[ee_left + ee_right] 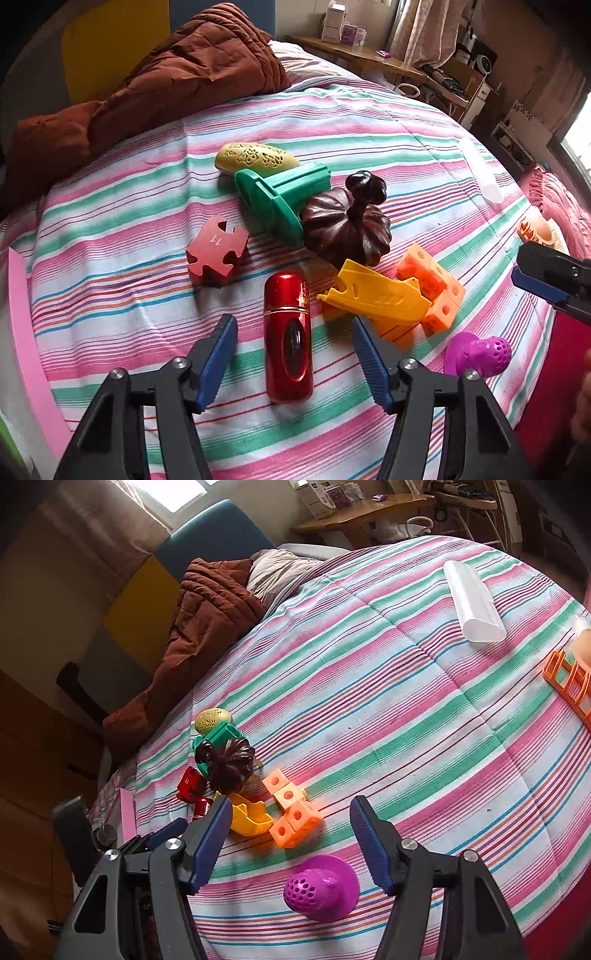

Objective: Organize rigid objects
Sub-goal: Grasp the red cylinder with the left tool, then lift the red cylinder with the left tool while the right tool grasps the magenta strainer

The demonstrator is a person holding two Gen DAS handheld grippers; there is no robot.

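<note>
A pile of rigid toys lies on the striped bedspread (pixel 332 122). My left gripper (pixel 293 354) is open, its jaws either side of a red metallic capsule (pixel 288 336) without touching it. Behind it are a red puzzle piece (pixel 216 251), a green stand (pixel 284 195), a yellow-green carved oval (pixel 255 157), a dark pumpkin (pixel 347 221), a yellow boat (pixel 376 295) and orange cubes (pixel 432 284). My right gripper (pixel 290 842) is open above a purple perforated toy (pixel 323 886), which also shows in the left wrist view (pixel 478 352).
A brown quilt (pixel 166 81) is heaped at the head of the bed. A pink box edge (pixel 26 332) stands at the left. A white translucent case (pixel 474 603) and an orange frame (pixel 569 683) lie at the far right. A wooden desk (pixel 354 51) stands beyond.
</note>
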